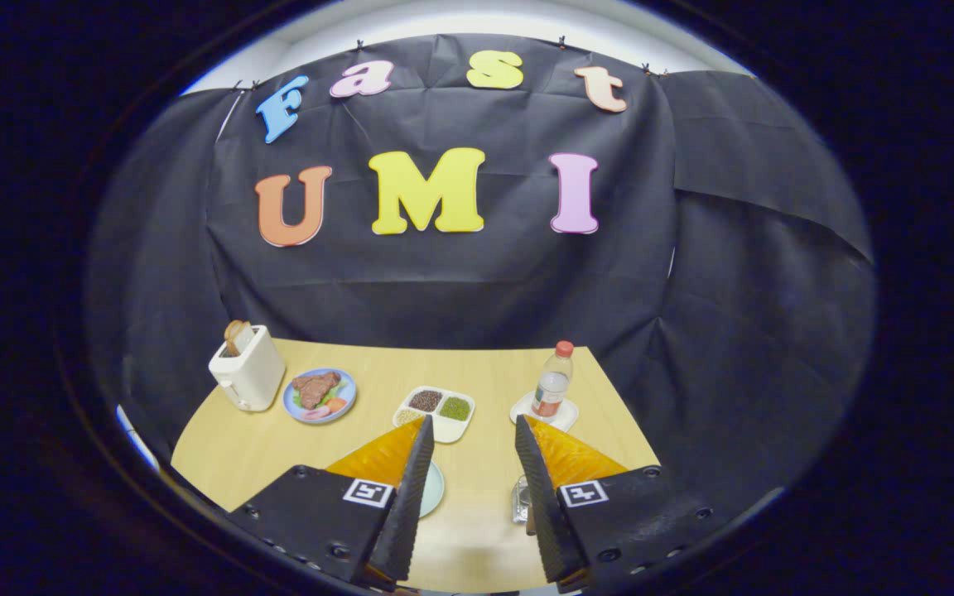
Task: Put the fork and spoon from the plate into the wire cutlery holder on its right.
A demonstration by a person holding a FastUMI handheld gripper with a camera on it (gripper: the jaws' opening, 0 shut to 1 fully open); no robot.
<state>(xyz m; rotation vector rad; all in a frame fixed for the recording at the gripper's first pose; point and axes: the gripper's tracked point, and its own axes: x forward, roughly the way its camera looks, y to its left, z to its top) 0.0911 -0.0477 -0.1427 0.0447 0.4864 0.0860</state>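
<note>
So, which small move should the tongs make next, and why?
Probably tip the tongs down and a little back. They are open and hold nothing, high above the table. The pale plate peeks out beside one finger, a metal piece, perhaps the holder, beside the other; fork and spoon cannot be made out.

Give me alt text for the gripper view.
The hand-held gripper is open above a light wooden table, holding nothing. Beyond its fingers sit a white toaster, a blue plate of food, a white divided dish and a red-capped plastic bottle.
</note>
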